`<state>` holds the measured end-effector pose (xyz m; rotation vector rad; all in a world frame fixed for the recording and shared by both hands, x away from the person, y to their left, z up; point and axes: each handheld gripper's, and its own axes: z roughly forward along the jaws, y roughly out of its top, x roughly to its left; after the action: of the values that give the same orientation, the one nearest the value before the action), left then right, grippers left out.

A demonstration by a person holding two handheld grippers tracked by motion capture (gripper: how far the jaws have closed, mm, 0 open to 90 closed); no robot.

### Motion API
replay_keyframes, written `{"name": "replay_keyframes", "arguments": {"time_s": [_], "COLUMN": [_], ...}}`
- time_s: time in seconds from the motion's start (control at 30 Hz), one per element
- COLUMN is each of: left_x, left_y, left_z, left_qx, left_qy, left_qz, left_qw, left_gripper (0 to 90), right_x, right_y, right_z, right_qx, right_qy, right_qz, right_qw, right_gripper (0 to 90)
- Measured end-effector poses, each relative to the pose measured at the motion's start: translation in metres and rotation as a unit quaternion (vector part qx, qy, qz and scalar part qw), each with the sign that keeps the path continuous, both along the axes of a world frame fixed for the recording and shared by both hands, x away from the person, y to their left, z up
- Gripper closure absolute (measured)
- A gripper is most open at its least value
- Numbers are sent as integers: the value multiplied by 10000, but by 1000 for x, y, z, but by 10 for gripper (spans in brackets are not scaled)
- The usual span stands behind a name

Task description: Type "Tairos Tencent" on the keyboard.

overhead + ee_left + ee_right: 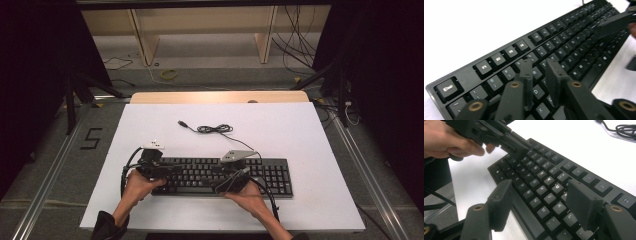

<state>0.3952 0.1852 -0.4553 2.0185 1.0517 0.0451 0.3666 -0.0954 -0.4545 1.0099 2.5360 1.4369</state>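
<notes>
A black keyboard (270, 175) lies on the white table top (300, 130) near its front edge. Its coiled USB cable (215, 129) rests behind it. My left gripper (172, 172) hovers over the keyboard's left end. In the left gripper view this gripper (539, 67) has its jaws slightly apart above the letter keys (534, 72), with nothing between them. My right gripper (227, 182) is over the middle of the keyboard. The right gripper view has it (541, 186) wide open above the keys (549, 182), holding nothing, with the left gripper (516, 147) farther off.
A wooden board (220, 96) runs along the table's far edge. Beyond it are a wooden shelf frame (145, 40) and loose cables (295, 50) on the floor. A figure 5 (91, 138) is marked left of the table.
</notes>
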Motion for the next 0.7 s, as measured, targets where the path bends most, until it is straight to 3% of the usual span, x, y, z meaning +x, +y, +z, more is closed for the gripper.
{"name": "replay_keyframes", "arguments": {"time_s": [0.37,0.7], "left_x": [-8,-14], "left_y": [3,7], "left_z": [6,8], "left_qx": [-277,-467], "left_qy": [-137,-253], "left_qz": [136,225], "left_qw": [9994,9983], "left_gripper": [493,408], "right_x": [0,-1], "right_y": [6,21], "right_z": [-3,-10], "right_qx": [-238,-451], "right_qy": [-83,-85], "right_qz": [2,234], "right_qw": [9997,9987], "right_gripper": [569,790]}}
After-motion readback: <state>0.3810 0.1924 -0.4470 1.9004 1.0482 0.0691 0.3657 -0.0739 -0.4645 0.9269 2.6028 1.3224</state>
